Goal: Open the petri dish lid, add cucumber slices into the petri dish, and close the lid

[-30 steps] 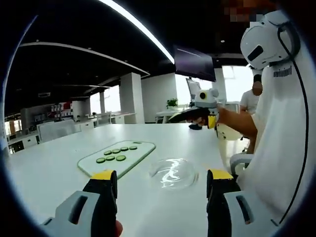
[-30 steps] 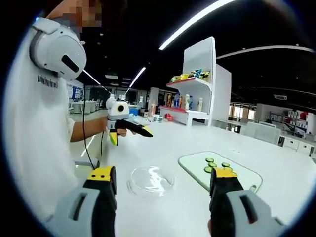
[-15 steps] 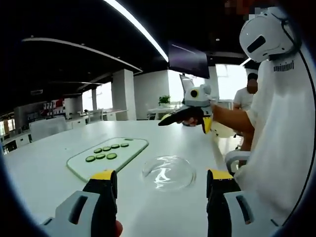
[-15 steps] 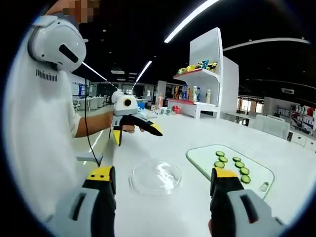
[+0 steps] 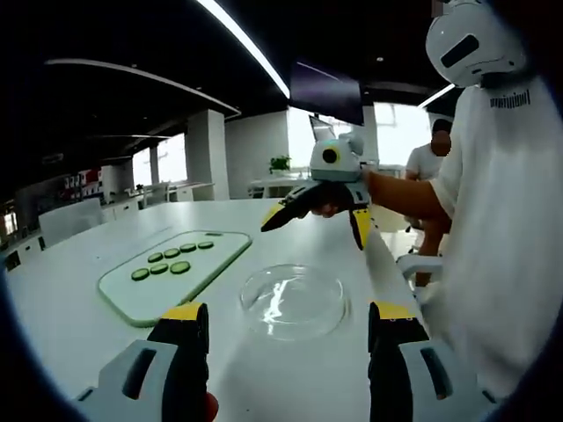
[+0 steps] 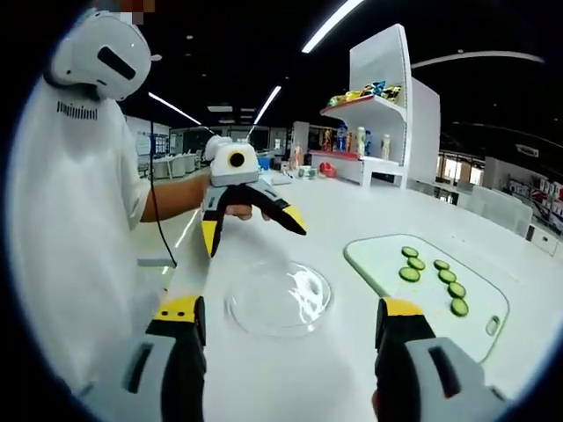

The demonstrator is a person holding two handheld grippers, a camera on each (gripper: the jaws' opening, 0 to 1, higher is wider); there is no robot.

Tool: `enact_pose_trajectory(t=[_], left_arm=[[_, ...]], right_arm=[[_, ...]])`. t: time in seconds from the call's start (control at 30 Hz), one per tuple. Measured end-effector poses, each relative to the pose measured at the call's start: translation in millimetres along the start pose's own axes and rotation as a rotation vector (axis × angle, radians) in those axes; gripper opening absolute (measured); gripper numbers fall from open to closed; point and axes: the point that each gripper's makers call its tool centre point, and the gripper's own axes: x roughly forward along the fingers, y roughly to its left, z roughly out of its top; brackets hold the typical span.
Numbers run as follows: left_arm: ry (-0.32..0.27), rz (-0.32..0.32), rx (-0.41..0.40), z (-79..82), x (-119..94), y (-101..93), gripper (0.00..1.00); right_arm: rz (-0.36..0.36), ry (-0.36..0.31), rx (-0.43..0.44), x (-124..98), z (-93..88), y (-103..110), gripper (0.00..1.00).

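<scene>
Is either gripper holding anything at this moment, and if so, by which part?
Nothing is held. The left gripper and right gripper are both open above the closed petri dish.

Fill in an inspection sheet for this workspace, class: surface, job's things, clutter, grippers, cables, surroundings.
Surface: white table, bare around the items.
Job's things: clear petri dish, lid on; six cucumber slices on a pale green board.
Clutter: nothing seen.
Grippers: left gripper and right gripper both open, above the table, holding nothing.
Cables: black cable hanging down the person's white shirt.
Surroundings: shelf unit with packaged goods, ceiling strip lights, second person behind.
</scene>
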Motion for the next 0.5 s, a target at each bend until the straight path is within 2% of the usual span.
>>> enact_pose_trajectory(t=[0.5], left_arm=[[0.041, -0.037, 0.004, -9.3, 17, -1.8, 0.74]], right_arm=[[0.069, 0.052, -0.015, 22, -15.9, 4, 0.78]])
